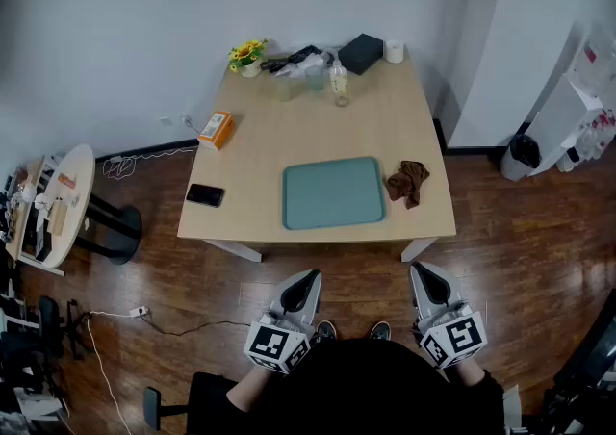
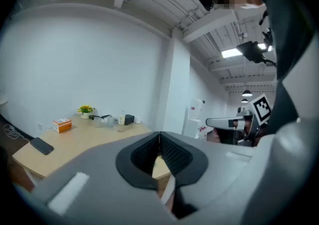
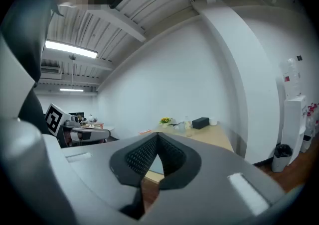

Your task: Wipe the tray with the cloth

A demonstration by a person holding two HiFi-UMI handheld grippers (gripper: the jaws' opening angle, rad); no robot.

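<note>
Cloth [image 1: 407, 181], crumpled, lies on table [image 1: 385, 115] just right of tray [image 1: 333, 192], whose long axis runs left-right. Right gripper [image 1: 423, 271] and left gripper [image 1: 311, 276]: both empty, jaws pressed together, short of the table's near edge. Cloth lies straight ahead of right gripper, likely the nearer of the 2.

Worktop [image 1: 385, 125]: light wood, ahead of the tongs.
Tray [image 1: 333, 192]: teal, near edge, just ahead of left tongs [image 1: 310, 277].
Cloth [image 1: 407, 181]: brown, crumpled, ahead of right tongs [image 1: 421, 273], beside tray.
Phone [image 1: 205, 195]: left of left tongs.
Far edge: orange box [image 1: 217, 129], flowers [image 1: 247, 55], bottle [image 1: 339, 85], black box [image 1: 361, 53].
</note>
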